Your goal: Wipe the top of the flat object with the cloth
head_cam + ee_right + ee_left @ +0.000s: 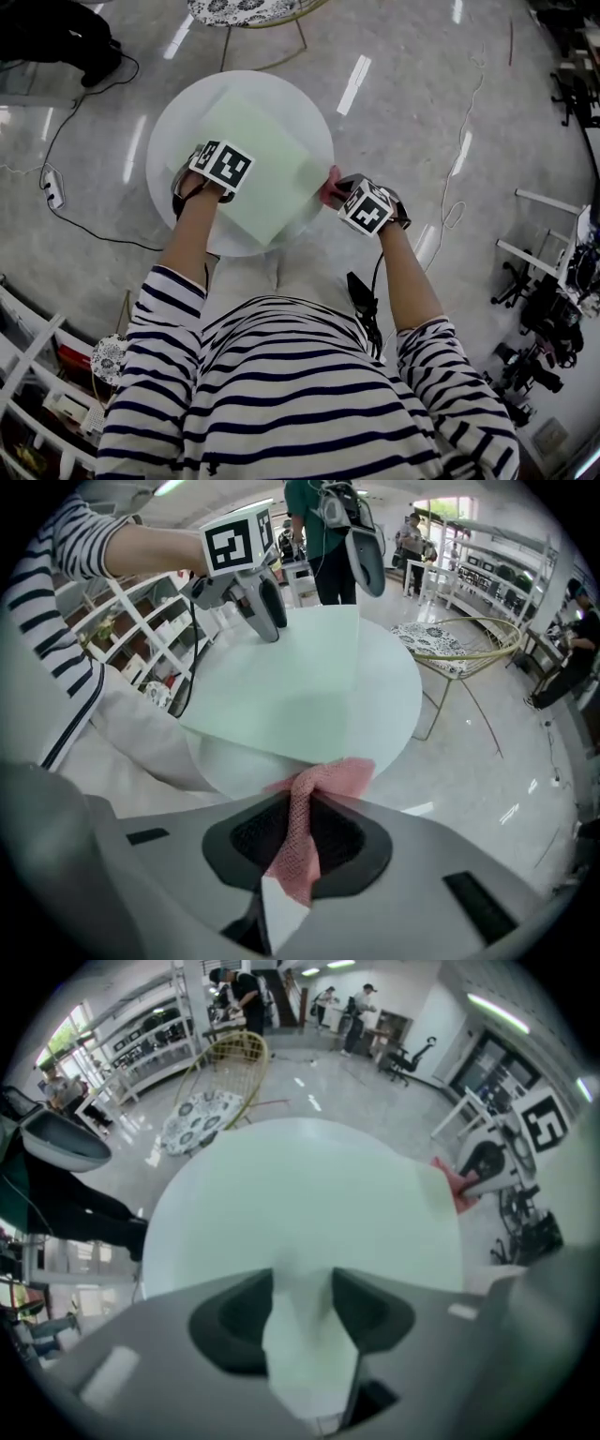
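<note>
A pale green flat board point(253, 169) lies on a round white table point(169, 122). At the board's left edge my left gripper point(211, 183) points straight down. In the left gripper view the board's edge point(300, 1204) fills the gap between the jaws of that gripper point(302, 1302), which are shut on it. My right gripper point(342, 192) is at the board's right corner, shut on a pink mesh cloth point(330, 187). In the right gripper view the cloth point(314, 780) hangs bunched from the right gripper point(300, 832), at the near edge of the board point(281, 696).
A wire chair with a patterned cushion point(248, 9) stands beyond the table. Cables and a power strip point(52, 187) lie on the floor at left. White shelving point(37, 375) is at my lower left. A standing person point(319, 536) is close behind the table.
</note>
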Demonstrator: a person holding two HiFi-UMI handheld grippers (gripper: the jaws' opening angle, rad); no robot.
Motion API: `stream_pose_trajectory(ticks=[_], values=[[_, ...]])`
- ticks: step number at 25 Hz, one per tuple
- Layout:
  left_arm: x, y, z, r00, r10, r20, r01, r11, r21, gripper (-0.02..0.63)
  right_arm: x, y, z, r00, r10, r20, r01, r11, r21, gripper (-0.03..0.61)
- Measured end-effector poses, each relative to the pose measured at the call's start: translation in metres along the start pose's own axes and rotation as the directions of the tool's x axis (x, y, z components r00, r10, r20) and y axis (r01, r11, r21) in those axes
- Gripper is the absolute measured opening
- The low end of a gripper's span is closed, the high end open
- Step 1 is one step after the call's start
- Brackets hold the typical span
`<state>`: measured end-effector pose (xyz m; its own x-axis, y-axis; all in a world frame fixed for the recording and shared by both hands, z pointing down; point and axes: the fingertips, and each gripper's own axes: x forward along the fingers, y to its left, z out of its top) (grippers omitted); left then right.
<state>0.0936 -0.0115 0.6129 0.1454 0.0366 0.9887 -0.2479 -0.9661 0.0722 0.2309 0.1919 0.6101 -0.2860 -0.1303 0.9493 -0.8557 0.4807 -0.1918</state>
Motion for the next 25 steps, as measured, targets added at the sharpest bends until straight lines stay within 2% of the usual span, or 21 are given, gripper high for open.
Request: stream_pose_trajectory(ticks=[5, 8, 12, 17, 22, 25], values=[[-0.002, -0.002, -0.006, 0.999, -0.034, 0.003, 0.034, 0.999, -0.008, 0.208, 0.005, -0.008, 0.016, 0.998, -0.036, 0.051, 0.031, 0.996, 0.084, 0.061], [-0.003, -0.007, -0.016, 0.998, -0.048, -0.031, 0.049, 0.998, 0.030, 0.251, 0.005, -0.027, 0.027, 0.995, -0.063, 0.077, 0.055, 0.994, 0.099, 0.061], [-0.003, -0.010, -0.031, 0.996, -0.046, -0.072, 0.048, 0.999, 0.018, 0.267, 0.008, -0.057, 0.053, 0.992, -0.111, 0.059, 0.109, 0.994, 0.029, 0.061], [-0.004, -0.015, -0.045, 0.995, -0.059, -0.087, 0.059, 0.998, 0.004, 0.273, 0.010, -0.093, 0.094, 0.982, -0.172, 0.075, 0.175, 0.984, -0.042, 0.061], [-0.003, -0.014, -0.045, 0.997, -0.054, -0.058, 0.047, 0.993, -0.112, 0.274, 0.012, -0.113, 0.123, 0.973, -0.224, 0.057, 0.231, 0.956, -0.179, 0.061], [-0.004, -0.012, -0.047, 0.996, -0.059, -0.071, 0.049, 0.990, -0.134, 0.273, 0.012, -0.108, 0.125, 0.975, -0.217, 0.044, 0.221, 0.948, -0.228, 0.061]])
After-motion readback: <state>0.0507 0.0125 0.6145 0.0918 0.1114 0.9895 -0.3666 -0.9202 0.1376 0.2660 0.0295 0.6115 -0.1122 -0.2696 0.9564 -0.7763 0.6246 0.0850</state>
